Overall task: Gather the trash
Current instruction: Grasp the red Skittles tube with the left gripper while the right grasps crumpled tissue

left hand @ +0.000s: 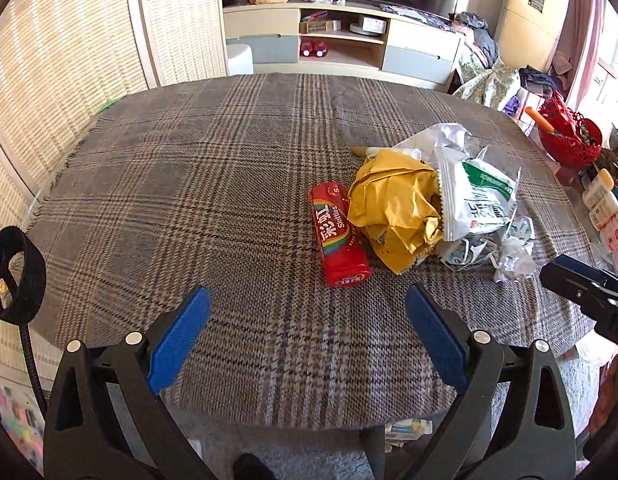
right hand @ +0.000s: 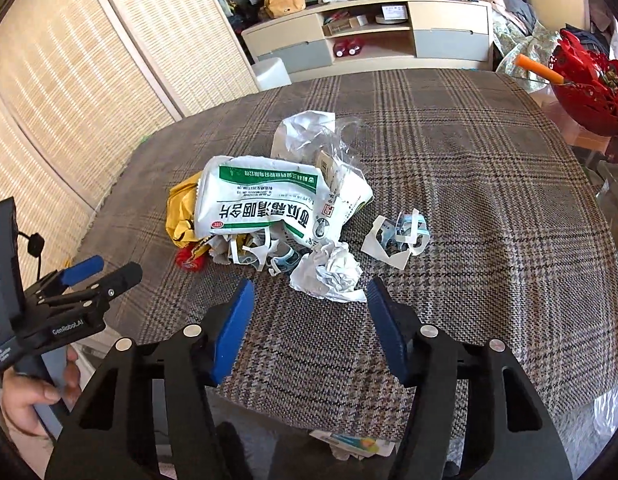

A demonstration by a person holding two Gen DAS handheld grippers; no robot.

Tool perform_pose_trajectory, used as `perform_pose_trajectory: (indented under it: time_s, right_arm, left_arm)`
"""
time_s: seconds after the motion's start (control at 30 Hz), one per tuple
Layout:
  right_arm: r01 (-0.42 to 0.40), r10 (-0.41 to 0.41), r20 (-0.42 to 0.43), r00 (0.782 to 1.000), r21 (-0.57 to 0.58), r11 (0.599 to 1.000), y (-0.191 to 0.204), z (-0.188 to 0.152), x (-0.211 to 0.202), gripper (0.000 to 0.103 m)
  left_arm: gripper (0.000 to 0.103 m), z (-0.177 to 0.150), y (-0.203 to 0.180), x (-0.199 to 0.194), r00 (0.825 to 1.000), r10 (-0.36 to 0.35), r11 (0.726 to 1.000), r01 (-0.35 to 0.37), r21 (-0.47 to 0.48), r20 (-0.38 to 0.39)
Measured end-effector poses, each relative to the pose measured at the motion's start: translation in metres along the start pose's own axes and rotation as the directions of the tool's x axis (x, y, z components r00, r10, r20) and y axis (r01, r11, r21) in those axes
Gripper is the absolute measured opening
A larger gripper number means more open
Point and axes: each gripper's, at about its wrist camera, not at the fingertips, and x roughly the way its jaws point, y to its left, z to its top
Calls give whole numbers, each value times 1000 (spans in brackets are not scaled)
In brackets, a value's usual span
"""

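- Plaid cloth (left hand: 229, 184) in brown and grey covers the table; all the trash lies on it in 1 loose heap toward the middle.
- Red Skittles tube (left hand: 339, 236) lies on its side at the heap's left edge, touching a crumpled yellow wrapper (left hand: 393, 208).
- White-and-green pouch (right hand: 269, 204) rests partly over the yellow wrapper, with a clear plastic bag (right hand: 309, 132) behind it.
- Crumpled white paper (right hand: 329, 272) sits at the heap's near edge, and torn white scraps (right hand: 401, 236) lie a little apart to its right.
- Left gripper (left hand: 309, 320) hovers above bare cloth near the tube, jaws spread wide with nothing between them.
- Right gripper (right hand: 309, 312) has its jaws partly apart and holds nothing; the crumpled paper lies just beyond its blue pads (right hand: 233, 328).
- Red basket (right hand: 589, 92) stands at the table's far right.
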Motion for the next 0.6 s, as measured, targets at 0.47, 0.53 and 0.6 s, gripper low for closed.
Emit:
perform_pose_trajectory:
  time_s: [0.47, 0.53, 0.6]
  right_arm:
    - [16, -16, -41, 999, -16, 1000, -8, 3, 39, 46]
    - [19, -20, -43, 999, -18, 1000, -9, 5, 42, 46]
    - [20, -21, -44, 999, -14, 1000, -11, 7, 44, 46]
  left_arm:
    - [77, 18, 5, 59, 998, 10, 1000, -10, -2, -65]
    - [77, 20, 3, 64, 998, -3, 1000, 3, -10, -67]
    - [77, 22, 0, 69, 997, -11, 1000, 10, -5, -75]
